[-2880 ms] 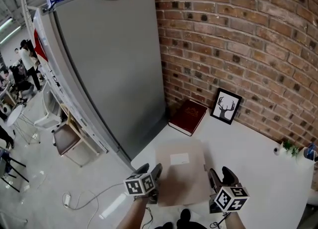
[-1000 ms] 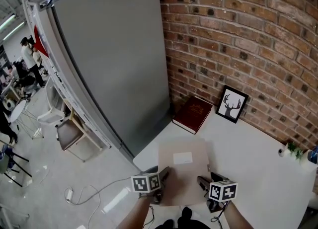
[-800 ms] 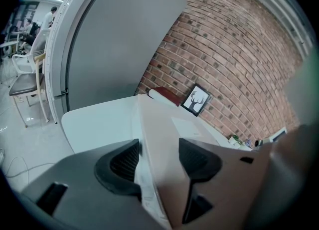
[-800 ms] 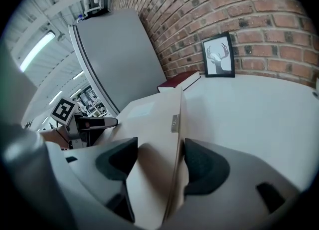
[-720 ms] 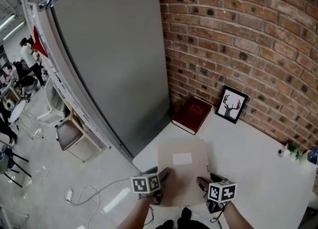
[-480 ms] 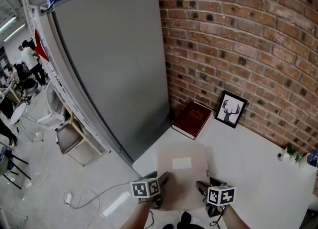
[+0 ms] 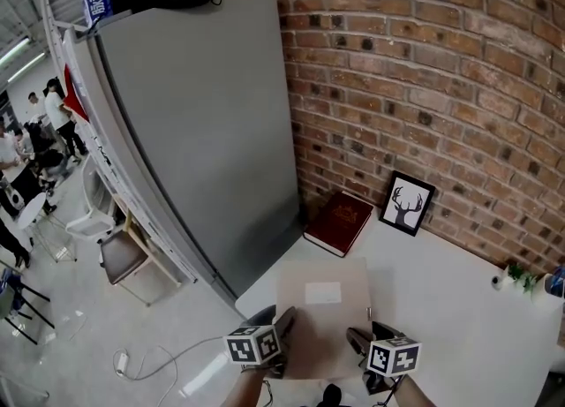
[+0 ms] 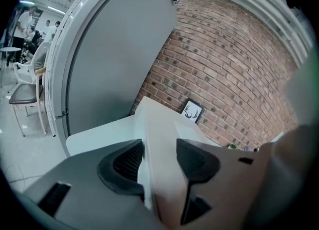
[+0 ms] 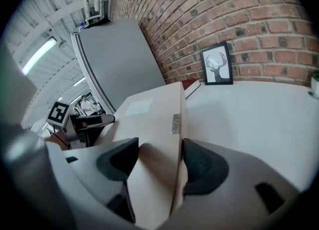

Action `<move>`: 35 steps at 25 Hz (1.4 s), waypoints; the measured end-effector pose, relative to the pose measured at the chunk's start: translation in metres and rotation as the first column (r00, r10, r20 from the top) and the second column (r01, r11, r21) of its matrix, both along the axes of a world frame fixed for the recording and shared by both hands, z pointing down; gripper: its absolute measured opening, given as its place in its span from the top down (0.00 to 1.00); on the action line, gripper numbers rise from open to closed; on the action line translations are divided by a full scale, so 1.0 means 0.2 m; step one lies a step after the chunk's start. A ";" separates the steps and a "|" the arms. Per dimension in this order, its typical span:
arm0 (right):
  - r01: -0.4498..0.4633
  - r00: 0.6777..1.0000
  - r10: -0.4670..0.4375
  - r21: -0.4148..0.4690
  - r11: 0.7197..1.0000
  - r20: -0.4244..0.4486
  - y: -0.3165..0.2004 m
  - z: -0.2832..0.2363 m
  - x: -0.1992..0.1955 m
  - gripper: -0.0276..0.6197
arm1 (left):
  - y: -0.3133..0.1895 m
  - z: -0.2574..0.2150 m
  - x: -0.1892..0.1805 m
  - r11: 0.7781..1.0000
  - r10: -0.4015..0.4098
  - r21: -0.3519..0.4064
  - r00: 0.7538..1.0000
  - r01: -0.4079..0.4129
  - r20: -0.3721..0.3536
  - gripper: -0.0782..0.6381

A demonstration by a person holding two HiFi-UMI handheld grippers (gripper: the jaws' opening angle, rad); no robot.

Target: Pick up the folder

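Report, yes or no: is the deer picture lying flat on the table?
No, the framed deer picture stands on its edge on the white table, against the brick wall.

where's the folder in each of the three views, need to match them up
Head view: the folder sits at bottom centre, white label facing up.
Left gripper view: folder in the centre, a pale slab rising from the lower edge.
Right gripper view: folder centre-left, tan, running away from the bottom.
Shared landmark: the deer picture, beyond the folder in every view.
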State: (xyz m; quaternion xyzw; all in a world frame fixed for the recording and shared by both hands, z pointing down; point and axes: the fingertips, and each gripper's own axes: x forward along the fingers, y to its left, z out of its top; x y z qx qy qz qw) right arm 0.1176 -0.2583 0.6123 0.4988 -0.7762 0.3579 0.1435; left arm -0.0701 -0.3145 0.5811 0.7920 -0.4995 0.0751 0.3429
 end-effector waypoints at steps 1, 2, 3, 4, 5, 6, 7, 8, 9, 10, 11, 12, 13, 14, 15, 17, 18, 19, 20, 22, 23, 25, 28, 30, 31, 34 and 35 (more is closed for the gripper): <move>-0.003 1.000 0.003 0.012 1.000 0.006 0.00 -0.02 0.00 0.52 | -0.01 -0.03 0.00 1.000 -0.006 0.013 1.000 0.006 -0.009 0.59; -0.006 1.000 0.006 0.025 1.000 0.010 -0.01 -0.05 0.00 0.52 | -0.02 -0.07 0.00 1.000 -0.007 0.029 1.000 0.008 -0.013 0.60; -0.008 1.000 0.008 0.040 0.999 0.012 -0.02 -0.08 0.00 0.52 | -0.03 -0.11 0.00 0.999 -0.005 0.048 1.000 0.006 -0.011 0.60; -0.010 1.000 0.010 0.054 0.998 0.011 -0.03 -0.11 0.00 0.52 | -0.04 -0.15 0.01 0.998 -0.001 0.070 1.000 0.001 -0.005 0.60; -0.011 1.000 0.011 0.069 0.998 0.009 -0.04 -0.13 0.01 0.52 | -0.04 -0.19 0.01 0.996 0.004 0.093 1.000 -0.004 0.001 0.60; -0.012 1.000 0.012 0.083 0.996 0.008 -0.04 -0.16 0.01 0.52 | -0.05 -0.24 0.02 0.993 0.008 0.115 1.000 -0.008 0.008 0.60; -0.014 1.000 0.013 0.097 0.995 0.008 -0.05 -0.19 0.01 0.52 | -0.06 -0.28 0.02 0.990 0.010 0.138 1.000 -0.012 0.014 0.60; -0.017 1.000 0.016 0.110 0.994 0.010 -0.05 -0.21 0.01 0.52 | -0.06 -0.32 0.03 0.987 0.012 0.161 1.000 -0.015 0.019 0.60; -0.020 1.000 0.019 0.123 0.992 0.013 -0.06 -0.24 0.01 0.52 | -0.06 -0.36 0.03 0.983 0.013 0.184 1.000 -0.017 0.024 0.60; -0.025 1.000 0.023 0.137 0.990 0.015 -0.07 -0.27 0.01 0.52 | -0.07 -0.40 0.03 0.978 0.012 0.207 1.000 -0.018 0.029 0.60; -0.029 0.999 0.027 0.152 0.988 0.018 -0.07 -0.30 0.01 0.52 | -0.07 -0.45 0.04 0.973 0.012 0.230 0.999 -0.019 0.032 0.61; -0.033 0.999 0.030 0.167 0.985 0.020 -0.08 -0.33 0.01 0.52 | -0.08 -0.49 0.04 0.968 0.011 0.251 0.999 -0.019 0.035 0.61; -0.036 0.999 0.032 0.182 0.983 0.022 -0.08 -0.36 0.01 0.52 | -0.08 -0.52 0.04 0.963 0.010 0.270 0.999 -0.019 0.036 0.61; -0.038 0.999 0.034 0.196 0.980 0.024 -0.09 -0.39 0.01 0.52 | -0.09 -0.56 0.04 0.958 0.008 0.287 0.999 -0.017 0.033 0.61; -0.041 0.999 0.036 0.209 0.977 0.025 -0.09 -0.42 0.01 0.52 | -0.09 -0.59 0.04 0.953 0.006 0.301 1.000 -0.015 0.029 0.61; -0.045 0.999 0.040 0.233 0.971 0.027 -0.10 -0.47 0.02 0.52 | -0.09 -0.66 0.05 0.944 0.003 0.329 1.000 -0.010 0.023 0.61; -0.047 0.999 0.042 0.244 0.969 0.026 -0.11 -0.50 0.02 0.52 | -0.09 -0.69 0.05 0.939 0.001 0.344 1.000 -0.009 0.024 0.61; -0.049 0.999 0.043 0.256 0.966 0.027 -0.11 -0.52 0.02 0.52 | -0.09 -0.72 0.05 0.934 0.000 0.358 1.000 -0.009 0.026 0.61; -0.050 0.999 0.044 0.266 0.963 0.027 -0.11 -0.55 0.02 0.52 | -0.09 -0.75 0.06 0.928 -0.002 0.374 1.000 -0.010 0.030 0.61; -0.054 0.998 0.047 0.286 0.957 0.029 -0.12 -0.59 0.02 0.52 | -0.08 -0.81 0.06 0.915 -0.004 0.403 0.999 -0.013 0.041 0.61; -0.056 0.998 0.049 0.297 0.953 0.030 -0.12 -0.62 0.02 0.52 | -0.08 -0.84 0.06 0.909 -0.005 0.416 0.999 -0.015 0.046 0.61; -0.059 0.998 0.052 0.318 0.946 0.028 -0.13 -0.66 0.02 0.52 | -0.08 -0.89 0.06 0.899 -0.006 0.437 0.999 -0.015 0.047 0.61; -0.054 0.999 0.051 0.349 0.936 0.018 -0.14 -0.73 0.02 0.52 | -0.09 -0.94 0.06 0.888 -0.012 0.460 0.999 -0.004 0.032 0.61; -0.050 0.999 0.051 0.368 0.928 0.009 -0.15 -0.79 0.03 0.52 | -0.09 -0.99 0.06 0.879 -0.018 0.476 1.000 0.006 0.021 0.61; -0.050 0.999 0.052 0.379 0.924 0.005 -0.16 -0.81 0.03 0.52 | -0.09 -1.01 0.06 0.875 -0.020 0.484 1.000 0.010 0.017 0.61; -0.050 0.998 0.057 0.412 0.910 -0.006 -0.16 -0.89 0.03 0.52 | -0.09 -1.07 0.05 0.860 -0.025 0.510 1.000 0.019 0.005 0.61; -0.050 0.998 0.059 0.424 0.904 -0.009 -0.16 -0.91 0.03 0.53 | -0.09 -1.09 0.05 0.855 -0.027 0.518 1.000 0.022 0.003 0.61</move>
